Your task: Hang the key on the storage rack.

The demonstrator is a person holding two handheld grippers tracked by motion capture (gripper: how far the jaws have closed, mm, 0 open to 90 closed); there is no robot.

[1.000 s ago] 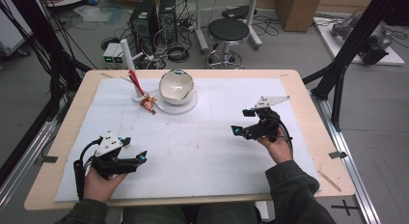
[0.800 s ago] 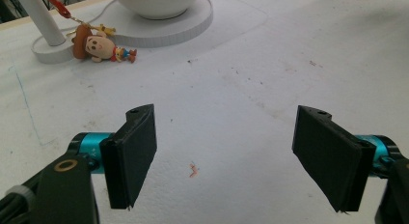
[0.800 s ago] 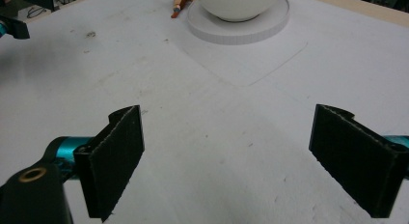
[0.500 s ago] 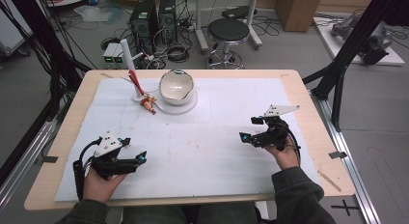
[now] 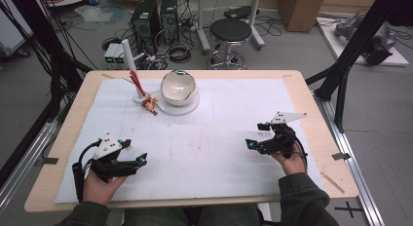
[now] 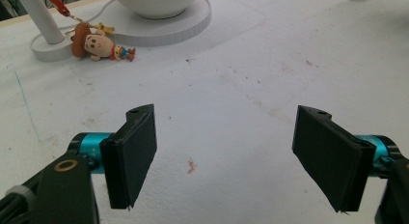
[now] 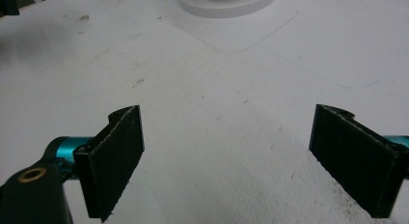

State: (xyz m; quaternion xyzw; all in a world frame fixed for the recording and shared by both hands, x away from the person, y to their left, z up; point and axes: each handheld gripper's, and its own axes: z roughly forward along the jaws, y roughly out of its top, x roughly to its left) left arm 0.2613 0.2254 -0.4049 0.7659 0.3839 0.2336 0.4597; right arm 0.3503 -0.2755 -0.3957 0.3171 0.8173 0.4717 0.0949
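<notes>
My left gripper [image 5: 136, 150] rests low over the white mat [image 5: 214, 133] at the near left, held in a hand. Its jaws stand wide open with nothing between them [image 6: 231, 156]. At the near right, my right gripper [image 5: 256, 135] is also open and empty [image 7: 231, 156], pointing left toward the mat's middle. At the far side a white bowl [image 5: 178, 87] sits on a round white base [image 5: 191, 108]. A small cowboy figurine [image 5: 150, 104] lies beside the base, well ahead of the left jaws [image 6: 99, 44].
A white post [image 5: 129, 50] on a small round foot stands left of the bowl, with a red strap [image 5: 138, 84] leading down to the figurine. The wooden table edge [image 5: 311, 109] frames the mat. A stool [image 5: 234, 31] and computer cases [image 5: 151, 16] stand beyond the table.
My right gripper has drawn back toward the near edge and slightly right, still open. The left gripper, bowl and figurine have not moved.
</notes>
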